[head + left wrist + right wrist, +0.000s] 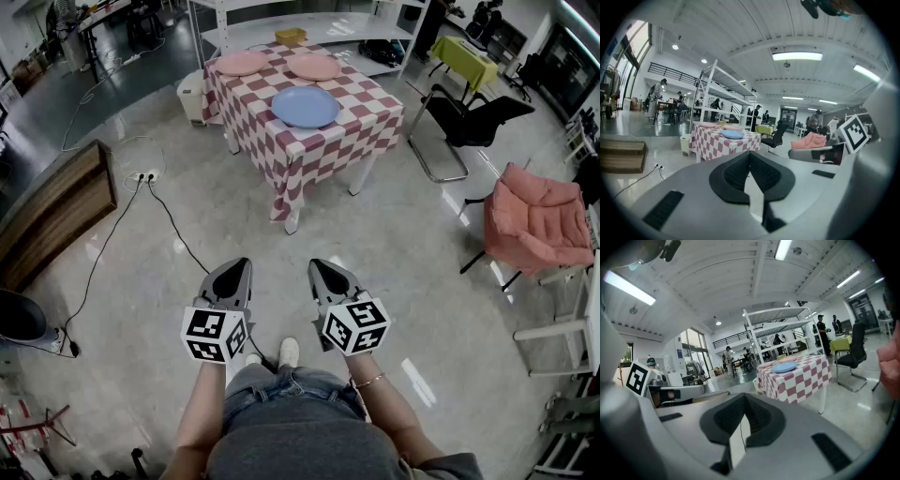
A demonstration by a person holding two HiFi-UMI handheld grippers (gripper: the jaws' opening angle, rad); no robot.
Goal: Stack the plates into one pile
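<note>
On the red-and-white checkered surface [367, 112] across the room, a blue plate [306, 106] lies near the front edge. A pink plate [242, 63] and a second pink plate [314, 67] sit side by side behind it, all three apart. Well short of the surface, above the glossy floor [403, 234], the left tool [240, 264] and right tool [317, 266] are held level with each other, each with jaws pressed together on nothing.

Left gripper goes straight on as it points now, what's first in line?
Nothing close. The left gripper, shut and empty, aims over bare floor at the checked table. Tilted slightly down, it probably meets floor or the table's near side first; depth unclear.
</note>
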